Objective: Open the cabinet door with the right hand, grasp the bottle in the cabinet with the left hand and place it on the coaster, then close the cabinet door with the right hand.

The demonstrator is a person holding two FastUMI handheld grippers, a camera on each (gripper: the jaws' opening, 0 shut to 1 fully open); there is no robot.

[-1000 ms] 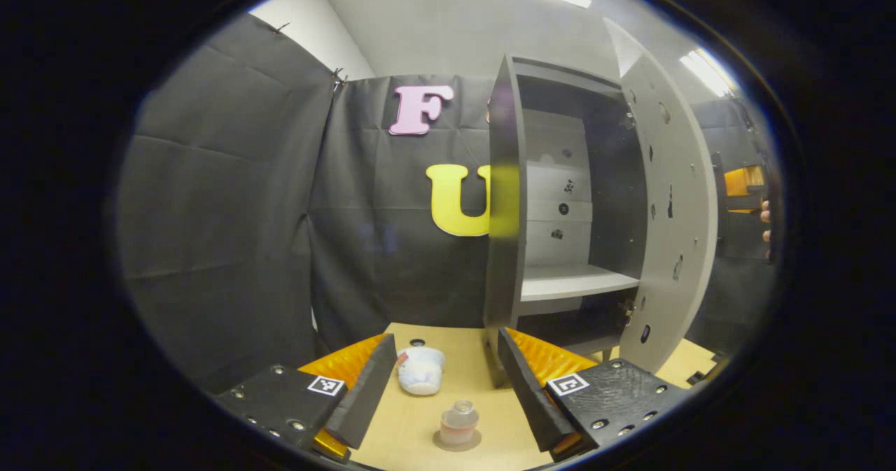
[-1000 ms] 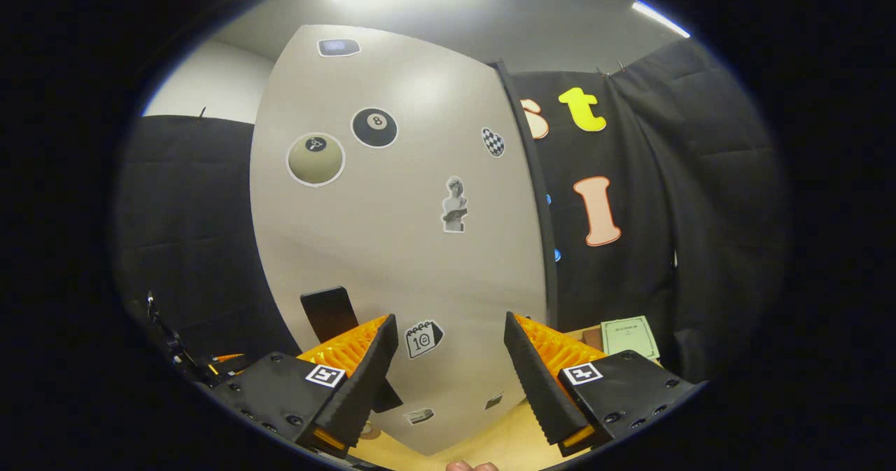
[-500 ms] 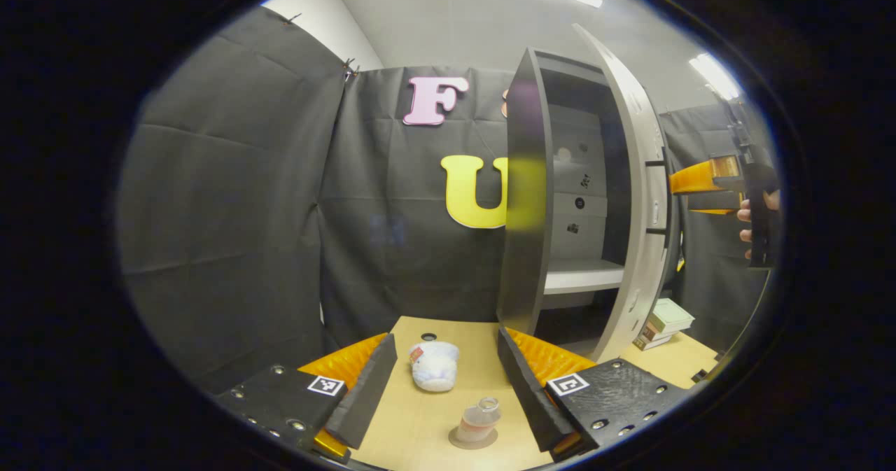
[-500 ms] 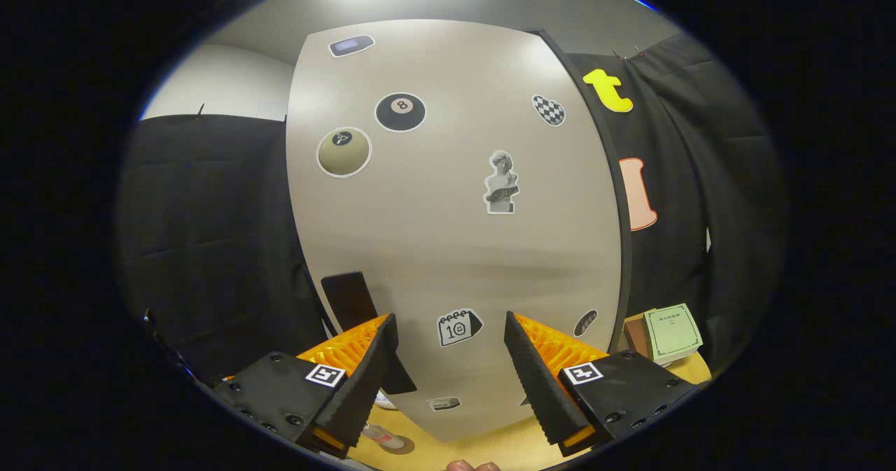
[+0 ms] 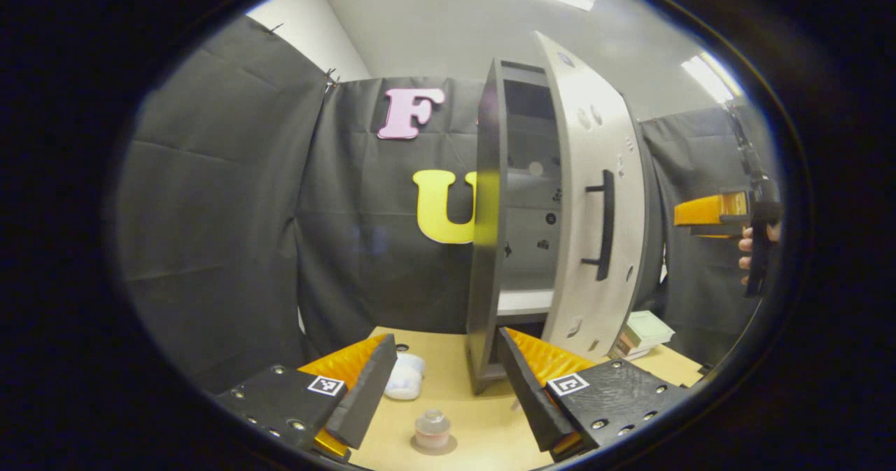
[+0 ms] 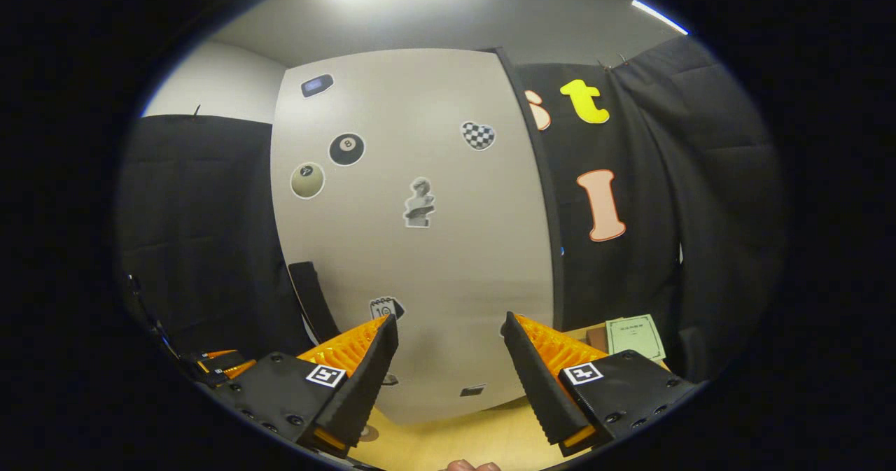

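Left gripper [image 5: 442,387] hovering low over the wooden surface [image 5: 483,422], jaws spread wide, nothing between them. Bottle [image 5: 432,429] upright on the round coaster [image 5: 434,446], in front of the cabinet [image 5: 488,247] and apart from it. White soft toy [image 5: 406,376] just behind the bottle, nearer the cabinet. Cabinet door [image 5: 591,198] partly ajar, dark handle [image 5: 605,225] facing outward, shelf inside visible through the gap. Stacked books [image 5: 640,334] to the right of the cabinet base. Right gripper [image 6: 448,376] facing the stickered door front [image 6: 420,247], jaws spread, gripping nothing, contact with the door impossible to tell. Seen from the left gripper view as well, off to the right of the door, held by a hand [image 5: 754,243].
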